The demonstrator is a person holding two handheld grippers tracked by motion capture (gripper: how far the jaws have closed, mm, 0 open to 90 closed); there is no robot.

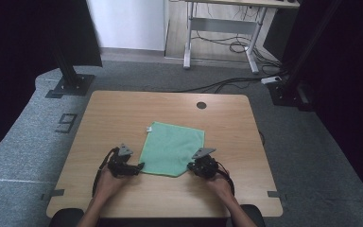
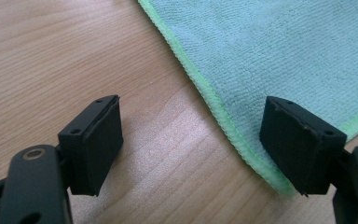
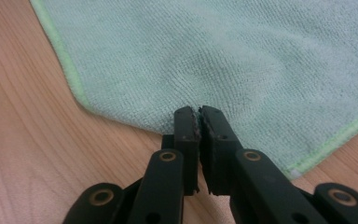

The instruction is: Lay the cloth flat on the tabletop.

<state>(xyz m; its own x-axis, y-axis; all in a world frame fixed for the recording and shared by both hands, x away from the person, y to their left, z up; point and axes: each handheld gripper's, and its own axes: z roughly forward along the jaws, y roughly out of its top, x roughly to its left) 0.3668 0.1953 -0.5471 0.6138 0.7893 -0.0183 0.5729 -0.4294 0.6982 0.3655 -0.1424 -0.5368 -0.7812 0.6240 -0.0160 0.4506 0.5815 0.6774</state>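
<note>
Cloth: green cloth (image 1: 172, 148) lies flat on the wooden table (image 1: 123, 109), near the person's edge, one corner pointing toward the person
Cloth detail: small white tag (image 1: 148, 128) at its far left corner; brighter green stitched hem runs round the edge
Left gripper: left gripper (image 2: 193, 144) sits just beside the cloth's near left edge, jaws spread wide, nothing between them but bare table and the hem; one jaw overlaps the cloth edge in the left gripper view, whether it touches cannot be told
Right gripper: right gripper (image 3: 199, 122) is at the near right edge, jaws pressed together on the cloth's border, which puckers at the tips, so it looks pinched
Step in hand: taking hold of the near edge at two spots, likely to lift or fold; right side gripped, left side not yet
Next move: left jaws need to straddle the hem and close on it
Care: both grips should be firm before any lift, or the cloth will skew
</note>
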